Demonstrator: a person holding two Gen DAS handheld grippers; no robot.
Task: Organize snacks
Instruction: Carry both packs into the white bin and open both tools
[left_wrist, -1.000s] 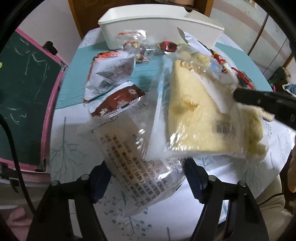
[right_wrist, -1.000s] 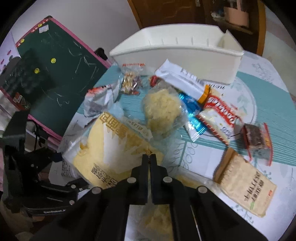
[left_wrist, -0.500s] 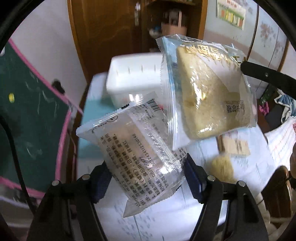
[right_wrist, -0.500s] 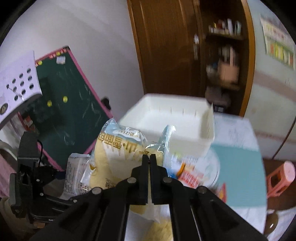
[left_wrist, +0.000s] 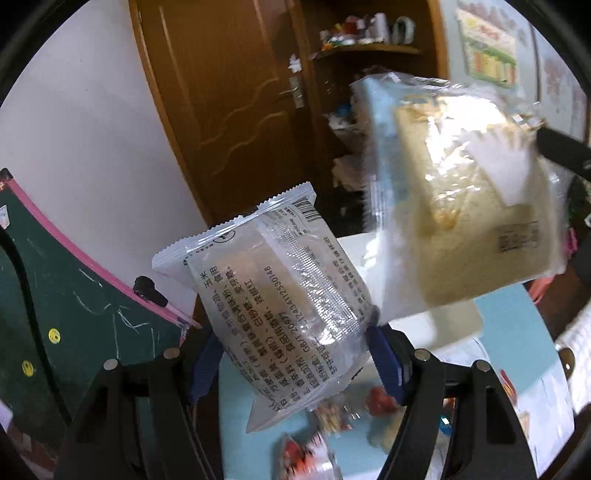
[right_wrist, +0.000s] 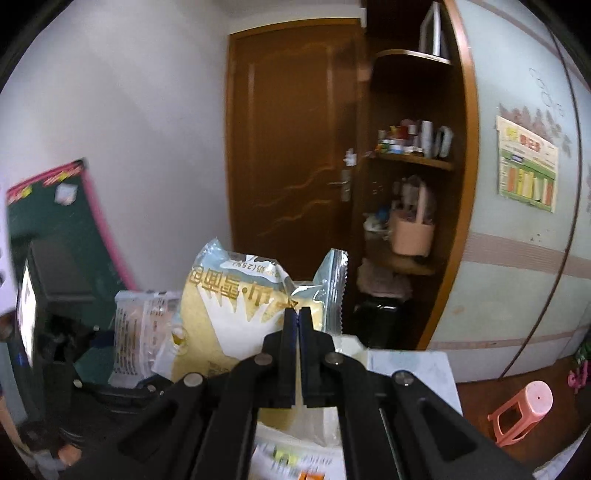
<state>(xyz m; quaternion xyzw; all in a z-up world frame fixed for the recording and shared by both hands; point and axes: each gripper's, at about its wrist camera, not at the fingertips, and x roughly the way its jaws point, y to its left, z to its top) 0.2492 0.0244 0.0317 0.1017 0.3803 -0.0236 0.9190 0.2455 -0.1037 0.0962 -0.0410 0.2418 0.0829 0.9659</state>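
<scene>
Left gripper (left_wrist: 295, 354) clamps a clear printed packet (left_wrist: 280, 306). Right gripper (right_wrist: 297, 317), pinched fully closed, holds a bread packet (right_wrist: 236, 314). White bin (left_wrist: 454, 325) below; contents obscured.

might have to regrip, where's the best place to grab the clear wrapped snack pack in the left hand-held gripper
Across its flat middle, one finger on each long side, as the left hand-held gripper has the clear snack pack now. The middle is puffy and wide; the crimped ends are thin and floppy, so a pinch there would probably let it swing.

Brown wooden door (right_wrist: 295, 147) beside corner shelves (right_wrist: 413, 158), white wall (right_wrist: 129, 110).
</scene>
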